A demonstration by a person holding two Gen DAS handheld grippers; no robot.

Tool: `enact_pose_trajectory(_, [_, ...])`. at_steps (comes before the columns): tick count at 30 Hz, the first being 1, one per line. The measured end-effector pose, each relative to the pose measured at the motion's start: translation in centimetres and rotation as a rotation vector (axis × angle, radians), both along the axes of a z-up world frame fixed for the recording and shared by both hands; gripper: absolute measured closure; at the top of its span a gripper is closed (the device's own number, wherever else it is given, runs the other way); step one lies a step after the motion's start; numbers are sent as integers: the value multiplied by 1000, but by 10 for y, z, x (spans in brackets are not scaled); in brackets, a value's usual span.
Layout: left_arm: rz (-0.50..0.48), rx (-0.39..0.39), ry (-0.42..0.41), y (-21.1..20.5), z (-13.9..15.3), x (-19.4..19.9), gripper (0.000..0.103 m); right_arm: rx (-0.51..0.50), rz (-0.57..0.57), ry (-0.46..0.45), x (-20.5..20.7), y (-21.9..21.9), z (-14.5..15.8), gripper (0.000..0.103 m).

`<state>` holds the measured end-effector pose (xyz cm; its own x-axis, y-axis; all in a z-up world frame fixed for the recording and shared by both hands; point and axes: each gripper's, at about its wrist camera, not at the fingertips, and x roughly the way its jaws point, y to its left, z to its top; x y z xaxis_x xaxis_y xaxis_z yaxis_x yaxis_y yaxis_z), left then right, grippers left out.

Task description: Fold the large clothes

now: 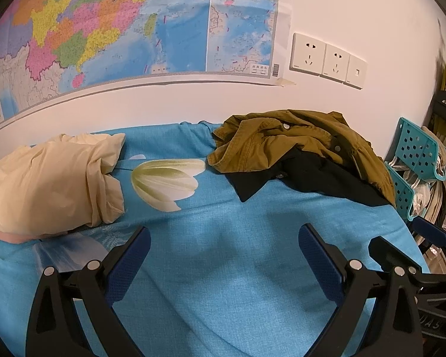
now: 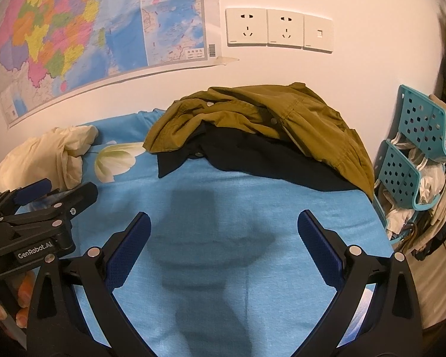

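Against the wall on the bed, the olive jacket lies crumpled, both left gripper and right gripper fingers wide open, empty; a reach-and-grab looks next.

Both hand-held grippers, left and right, agape, empty.
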<state>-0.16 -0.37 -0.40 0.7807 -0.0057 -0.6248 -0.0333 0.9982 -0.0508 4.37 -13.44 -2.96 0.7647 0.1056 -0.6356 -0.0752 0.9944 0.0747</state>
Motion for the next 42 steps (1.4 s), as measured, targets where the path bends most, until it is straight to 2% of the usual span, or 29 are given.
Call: enact_pose_trajectory(42, [-15,7,5,-1,-3,1,7,9,10,-12,-1,-3,0,6])
